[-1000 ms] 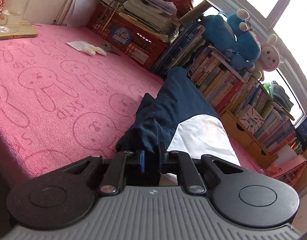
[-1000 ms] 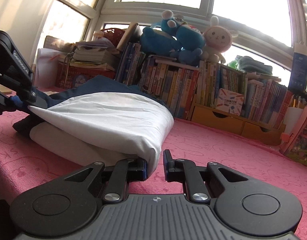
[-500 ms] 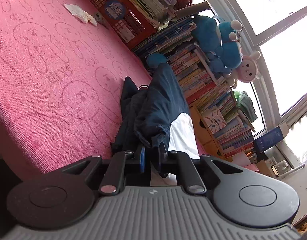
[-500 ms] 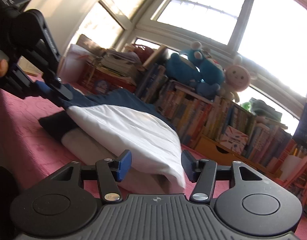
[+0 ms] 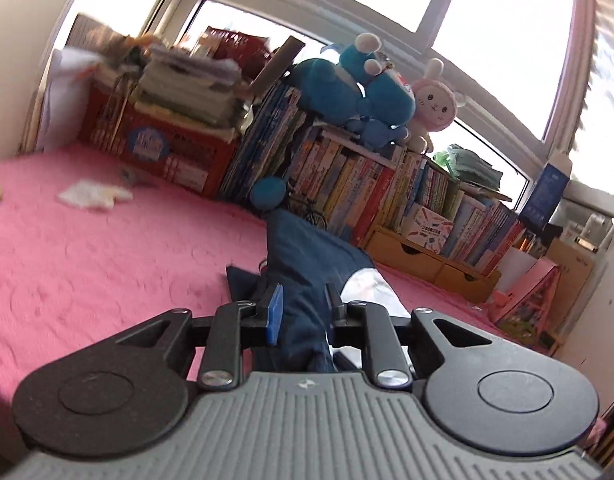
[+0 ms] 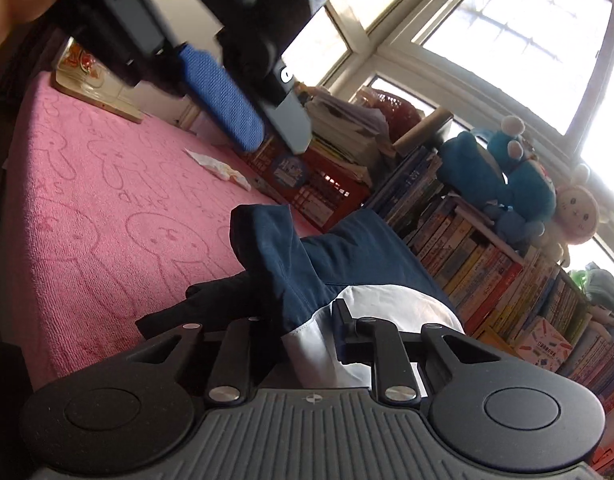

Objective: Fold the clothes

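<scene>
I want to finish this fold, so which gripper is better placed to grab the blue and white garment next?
Right, probably. The right gripper sits low at the near edge of the garment, with white-and-navy fabric between its jaws. The left gripper hangs above the pink cover, jaws apart, apparently empty.

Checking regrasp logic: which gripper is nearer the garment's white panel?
Right. The right gripper straddles the white panel, jaws apart. The left gripper hangs in the air above the pink blanket, clear of the garment.
</scene>
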Available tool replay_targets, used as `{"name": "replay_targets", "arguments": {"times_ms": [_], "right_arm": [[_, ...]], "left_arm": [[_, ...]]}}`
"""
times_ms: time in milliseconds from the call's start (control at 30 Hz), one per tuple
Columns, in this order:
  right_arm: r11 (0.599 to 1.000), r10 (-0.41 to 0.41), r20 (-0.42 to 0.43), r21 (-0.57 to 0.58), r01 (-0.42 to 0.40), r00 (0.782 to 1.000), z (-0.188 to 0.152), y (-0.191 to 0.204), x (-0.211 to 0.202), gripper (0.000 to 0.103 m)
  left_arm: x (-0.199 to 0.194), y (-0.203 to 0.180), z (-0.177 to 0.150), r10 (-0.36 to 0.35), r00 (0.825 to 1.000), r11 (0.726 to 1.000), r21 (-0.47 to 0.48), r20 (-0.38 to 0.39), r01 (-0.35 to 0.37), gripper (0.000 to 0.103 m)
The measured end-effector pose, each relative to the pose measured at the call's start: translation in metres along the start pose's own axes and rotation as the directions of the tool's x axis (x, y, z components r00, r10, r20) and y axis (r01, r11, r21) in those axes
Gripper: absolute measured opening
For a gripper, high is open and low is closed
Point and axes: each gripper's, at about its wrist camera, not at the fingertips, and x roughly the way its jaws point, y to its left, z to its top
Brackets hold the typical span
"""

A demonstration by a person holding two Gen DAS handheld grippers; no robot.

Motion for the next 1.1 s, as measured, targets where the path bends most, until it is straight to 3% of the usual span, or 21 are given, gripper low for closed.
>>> {"name": "replay_targets", "arguments": {"times_ms": [67,133,300,433,467,500,633,733,767,833,867,933,1000,1067,1100], "right_arm": [[1.0,0.003,0.001,-0.02,-0.003,1.0,-0.002,0.004,0.0,0.02],[0.999,0.008,0.004,-0.041,-0.007,1.0,-0.003,0.007,0.0,0.019],[0.998,0.031,-0.007,-0.046,-0.031,1.0,-0.004,0.011,-0.003,0.019],[0.997,0.054,-0.009,-0.054,-0.054,0.998,-0.004,0.012,-0.003,0.019],[0.997,0.061,-0.008,-0.053,-0.061,0.998,-0.004,0.012,-0.004,0.018],[0.996,0.068,-0.007,-0.051,-0.068,0.998,-0.004,0.011,-0.004,0.018],[0.989,0.147,-0.008,-0.006,-0.147,0.989,-0.001,0.0,-0.006,0.018],[0.968,0.245,-0.005,0.062,-0.244,0.969,0.003,-0.017,-0.01,0.021],[0.957,0.277,-0.002,0.084,-0.276,0.961,0.004,-0.023,-0.011,0.023],[0.9,0.403,0.005,0.182,-0.397,0.915,0.008,-0.043,-0.011,0.027],[0.879,0.437,0.01,0.209,-0.429,0.899,0.009,-0.048,-0.01,0.028],[0.877,0.448,0.015,0.188,-0.442,0.894,0.009,-0.044,-0.01,0.028],[0.88,0.452,0.014,0.152,-0.449,0.892,0.008,-0.035,-0.012,0.028],[0.856,0.493,0.024,0.165,-0.489,0.87,0.006,-0.039,-0.019,0.03],[0.833,0.523,0.033,0.195,-0.518,0.852,0.002,-0.048,-0.025,0.03]], "left_arm": [[0.025,-0.018,0.011,-0.015,1.0,0.991,0.129,-0.003,0.016,0.026],[0.059,-0.041,0.009,-0.005,1.0,0.956,0.293,-0.028,0.013,0.026],[0.142,-0.069,-0.018,0.101,0.987,0.819,0.574,-0.126,-0.011,0.028],[0.174,-0.05,-0.042,0.262,0.962,0.708,0.693,-0.083,-0.133,0.026],[0.176,-0.041,-0.044,0.301,0.951,0.697,0.698,-0.077,-0.164,0.025],[0.179,-0.033,-0.046,0.334,0.939,0.693,0.696,-0.077,-0.189,0.024],[0.18,-0.005,-0.045,0.422,0.897,0.731,0.636,-0.133,-0.25,0.024],[0.177,0.01,-0.023,0.51,0.852,0.747,0.551,-0.116,-0.372,0.023],[0.174,0.011,-0.013,0.525,0.845,0.754,0.515,-0.102,-0.407,0.022],[0.164,0.001,0.006,0.496,0.866,0.79,0.449,-0.068,-0.417,0.021],[0.159,-0.009,0.012,0.44,0.896,0.817,0.439,-0.059,-0.373,0.021],[0.155,-0.035,0.013,0.291,0.953,0.861,0.457,-0.085,-0.223,0.024],[0.161,-0.053,0.0,0.242,0.963,0.846,0.512,-0.119,-0.149,0.027],[0.168,-0.068,-0.014,0.209,0.966,0.824,0.559,-0.155,-0.089,0.027],[0.174,-0.064,-0.022,0.233,0.958,0.816,0.569,-0.168,-0.099,0.027]]}}
